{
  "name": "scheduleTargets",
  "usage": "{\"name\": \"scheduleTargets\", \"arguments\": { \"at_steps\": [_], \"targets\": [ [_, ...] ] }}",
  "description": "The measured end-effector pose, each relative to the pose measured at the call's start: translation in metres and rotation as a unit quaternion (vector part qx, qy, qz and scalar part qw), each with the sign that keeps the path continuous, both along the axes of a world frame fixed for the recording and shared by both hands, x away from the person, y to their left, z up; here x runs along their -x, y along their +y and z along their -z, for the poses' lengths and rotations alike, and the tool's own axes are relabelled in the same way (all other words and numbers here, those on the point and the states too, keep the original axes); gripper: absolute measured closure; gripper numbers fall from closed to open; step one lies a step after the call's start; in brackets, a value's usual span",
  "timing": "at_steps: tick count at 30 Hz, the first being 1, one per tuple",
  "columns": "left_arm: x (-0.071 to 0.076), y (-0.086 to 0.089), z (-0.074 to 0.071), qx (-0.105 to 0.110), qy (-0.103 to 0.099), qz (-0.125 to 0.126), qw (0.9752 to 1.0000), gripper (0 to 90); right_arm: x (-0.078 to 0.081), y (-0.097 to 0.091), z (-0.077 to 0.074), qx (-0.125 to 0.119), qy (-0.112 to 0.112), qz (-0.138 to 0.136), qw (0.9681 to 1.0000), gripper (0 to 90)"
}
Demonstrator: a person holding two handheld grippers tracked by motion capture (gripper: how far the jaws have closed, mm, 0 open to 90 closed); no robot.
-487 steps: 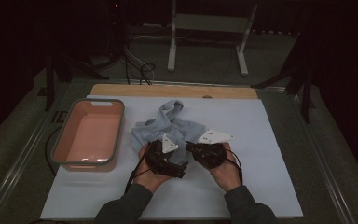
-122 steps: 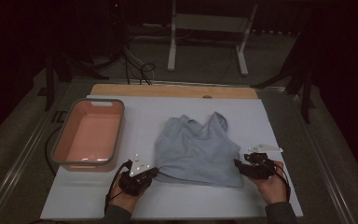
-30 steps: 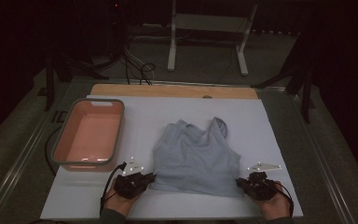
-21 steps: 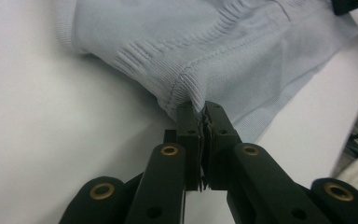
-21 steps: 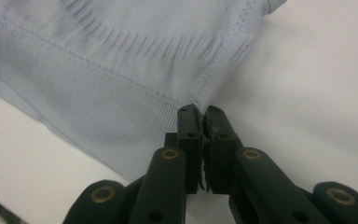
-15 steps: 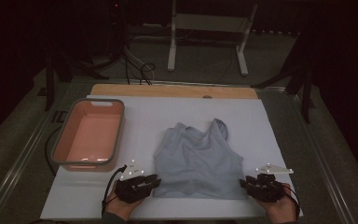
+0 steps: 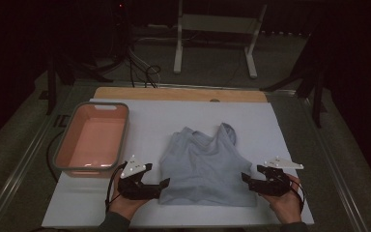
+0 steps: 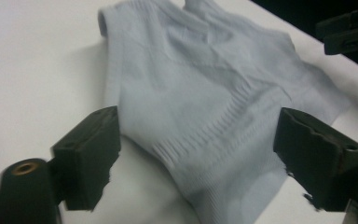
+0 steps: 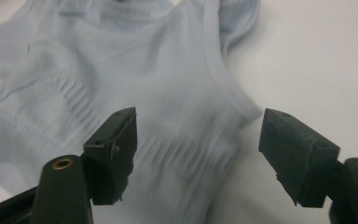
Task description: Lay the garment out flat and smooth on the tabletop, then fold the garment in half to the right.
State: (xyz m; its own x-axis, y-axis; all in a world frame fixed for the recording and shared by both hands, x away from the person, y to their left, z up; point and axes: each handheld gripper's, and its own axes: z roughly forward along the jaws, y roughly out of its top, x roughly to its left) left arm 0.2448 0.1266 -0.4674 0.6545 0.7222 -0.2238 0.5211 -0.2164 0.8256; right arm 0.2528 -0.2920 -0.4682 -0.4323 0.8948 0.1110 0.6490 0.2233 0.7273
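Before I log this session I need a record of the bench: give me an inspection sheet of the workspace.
Surface: white mat on a table.
Job's things: pale blue top spread flat, straps away from the person.
Clutter: empty pink tub at the left.
Grippers: left gripper and right gripper at the hem corners, jaws just opened, gripping nothing.
Cables: cable loops from the left gripper.
Surroundings: dark room, white stand behind.
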Motion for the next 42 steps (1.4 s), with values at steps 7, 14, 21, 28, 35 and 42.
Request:
{"name": "scheduleTargets", "arguments": {
  "at_steps": [7,14,21,28,35,42],
  "targets": [
    [-0.012,0.004,-0.008,0.016,-0.011,-0.006,0.9998,2.2,-0.02,0.001,-0.008,-0.004,-0.015,0.002,0.9999,25.2],
    [-0.021,0.01,-0.016,0.028,-0.043,-0.03,0.9982,2.2,-0.036,0.004,-0.015,-0.005,-0.029,0.01,0.9995,25.9],
    [-0.024,0.016,-0.019,0.033,-0.059,-0.04,0.9969,1.6,-0.044,0.005,-0.01,0.005,-0.021,0.013,0.9997,28.6],
    [-0.027,0.014,-0.02,0.04,-0.063,-0.04,0.9964,1.7,-0.046,0.003,-0.005,0.011,-0.014,0.018,0.9997,29.9],
    [-0.032,0.008,-0.02,0.036,-0.071,-0.032,0.9963,2.4,-0.049,0.0,0.0,0.018,-0.004,0.021,0.9996,32.8],
    [-0.04,0.003,-0.019,0.029,-0.07,-0.028,0.9967,2.6,-0.052,-0.002,0.003,0.017,0.002,0.024,0.9996,38.6]
  ]
}}
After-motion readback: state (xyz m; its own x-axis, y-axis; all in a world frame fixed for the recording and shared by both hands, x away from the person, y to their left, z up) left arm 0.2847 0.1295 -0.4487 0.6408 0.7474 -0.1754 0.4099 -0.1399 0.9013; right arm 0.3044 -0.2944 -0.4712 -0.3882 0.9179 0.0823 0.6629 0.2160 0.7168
